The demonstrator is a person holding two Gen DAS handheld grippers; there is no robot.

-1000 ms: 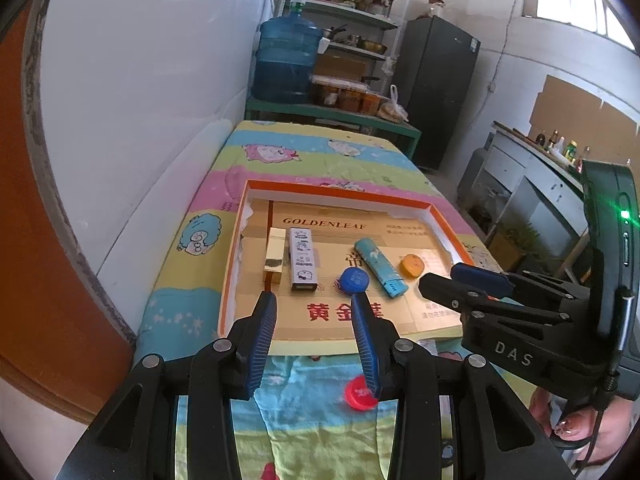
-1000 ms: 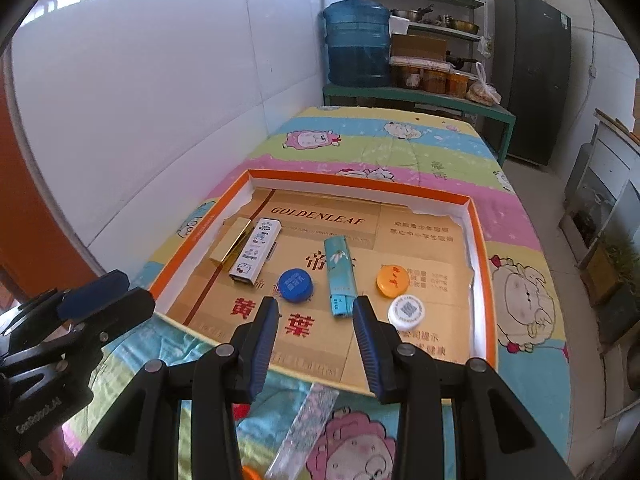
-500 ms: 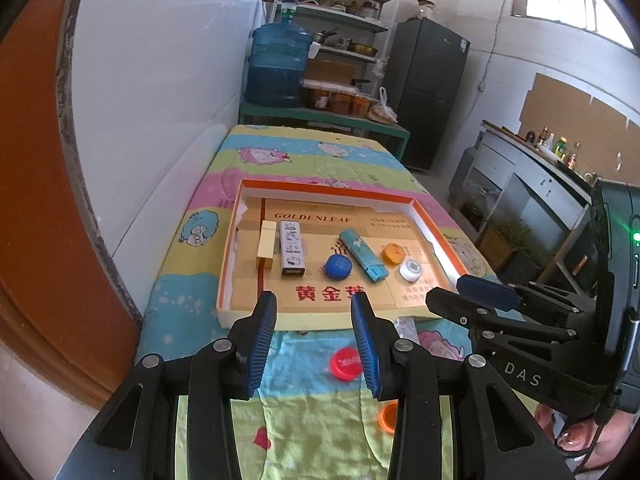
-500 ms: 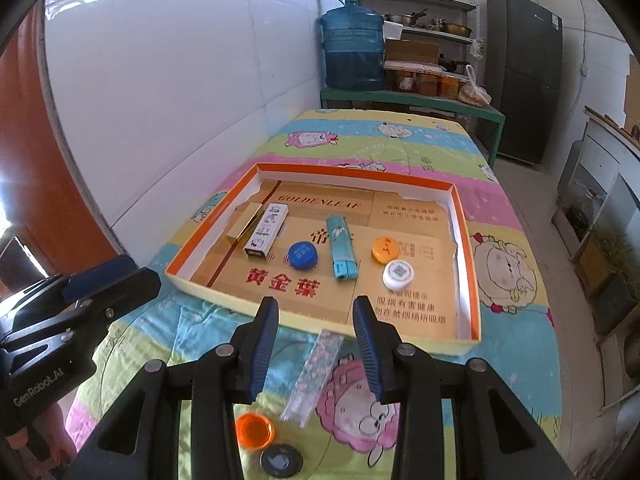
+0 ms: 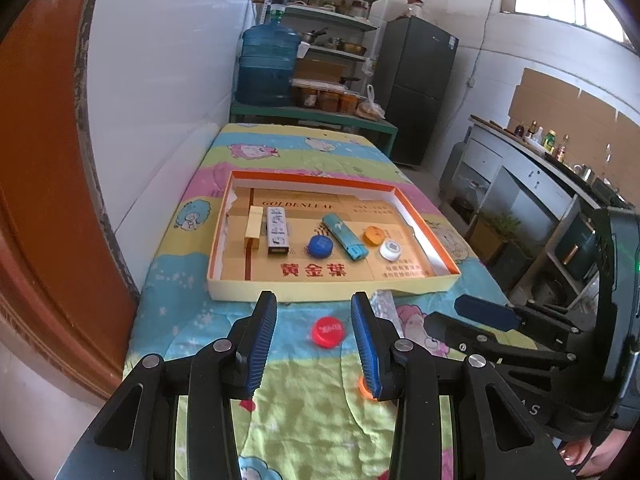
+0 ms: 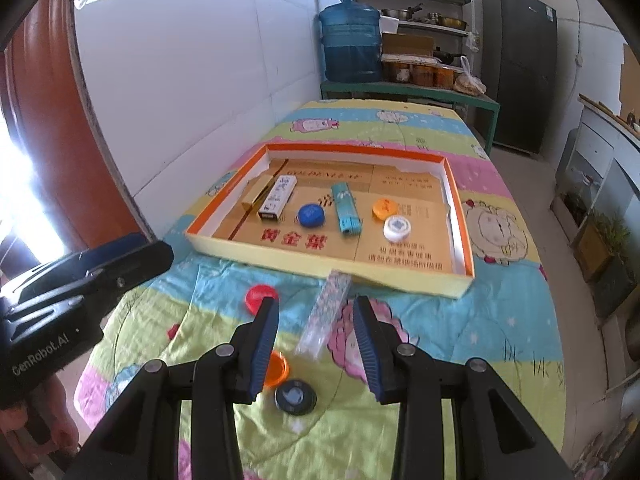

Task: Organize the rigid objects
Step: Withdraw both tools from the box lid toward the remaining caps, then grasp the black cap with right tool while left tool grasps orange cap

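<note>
An orange-rimmed cardboard tray (image 5: 332,292) (image 6: 332,270) lies on the cartoon-print cloth. It holds a gold box (image 5: 253,227), a white box (image 5: 277,230), a blue cap (image 5: 319,247), a teal lighter (image 5: 345,236), an orange cap (image 5: 374,235) and a white cap (image 5: 391,249). In front of it lie a red cap (image 5: 327,331) (image 6: 260,297), a clear strip (image 6: 325,312), an orange cap (image 6: 277,367) and a dark round disc (image 6: 295,395). My left gripper (image 5: 314,304) and right gripper (image 6: 316,306) hang open and empty above the near cloth.
A white wall runs along the left of the table, with an orange door frame (image 5: 52,200) nearer. A water jug (image 5: 267,66), shelves and a dark fridge (image 5: 416,88) stand at the far end. A counter (image 5: 532,184) lines the right side.
Both grippers have drawn back from the tray toward the near end of the table. The red cap, orange cap, strip and dark disc have come into view. Jaws unchanged.
</note>
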